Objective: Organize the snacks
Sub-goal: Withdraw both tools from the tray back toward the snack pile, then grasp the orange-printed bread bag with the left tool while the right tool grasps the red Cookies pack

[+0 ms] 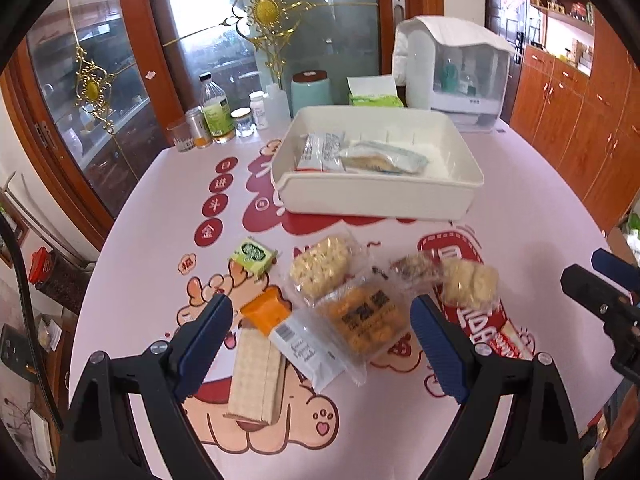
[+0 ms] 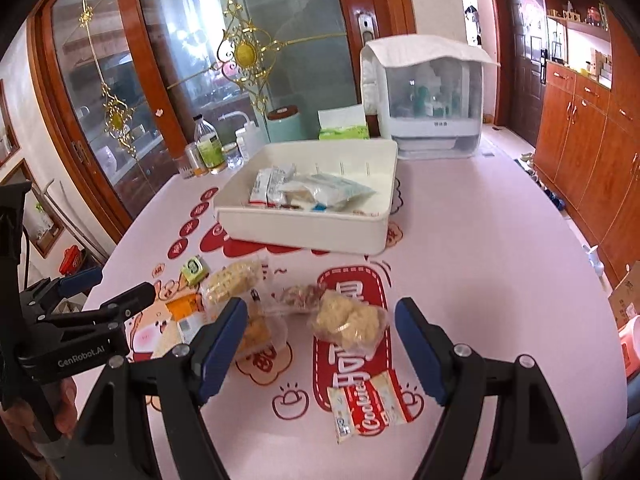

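A: In the left wrist view, the left gripper [image 1: 320, 336] hangs spread wide and empty over the loose snack packets [image 1: 320, 308] on the pink table [image 1: 520, 200].

B: In the right wrist view, the right gripper [image 2: 320, 344] gapes too, gripping nothing; the white bin [image 2: 304, 232] beyond holds several packets

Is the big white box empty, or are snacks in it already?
Not empty. The white box already holds a few wrapped snack packets; part of its floor is bare.
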The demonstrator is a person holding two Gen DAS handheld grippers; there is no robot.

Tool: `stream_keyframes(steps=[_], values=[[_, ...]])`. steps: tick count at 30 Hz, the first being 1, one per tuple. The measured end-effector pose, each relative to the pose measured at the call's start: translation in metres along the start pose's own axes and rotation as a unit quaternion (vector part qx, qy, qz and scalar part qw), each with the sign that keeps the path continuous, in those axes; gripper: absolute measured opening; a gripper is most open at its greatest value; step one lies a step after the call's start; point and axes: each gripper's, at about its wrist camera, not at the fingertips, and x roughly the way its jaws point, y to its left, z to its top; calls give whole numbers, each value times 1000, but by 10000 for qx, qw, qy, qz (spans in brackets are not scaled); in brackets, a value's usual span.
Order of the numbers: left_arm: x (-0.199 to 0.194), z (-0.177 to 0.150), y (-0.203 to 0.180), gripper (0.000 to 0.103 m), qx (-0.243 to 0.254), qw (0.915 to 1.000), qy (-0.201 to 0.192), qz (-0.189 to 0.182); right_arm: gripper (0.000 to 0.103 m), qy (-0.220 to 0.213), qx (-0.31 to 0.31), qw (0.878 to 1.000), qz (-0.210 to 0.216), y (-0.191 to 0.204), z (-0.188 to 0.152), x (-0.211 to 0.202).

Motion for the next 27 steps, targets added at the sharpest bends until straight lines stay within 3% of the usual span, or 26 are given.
stream_keyframes(steps=[16,27], values=[[54,-48,8,90,-13,9967,802,-155,77,621,136,9979,141,-32,-49,33],[81,-40,-6,90,1165,9878,969,-353,77,1184,504,9917,9,-64,-79,75]])
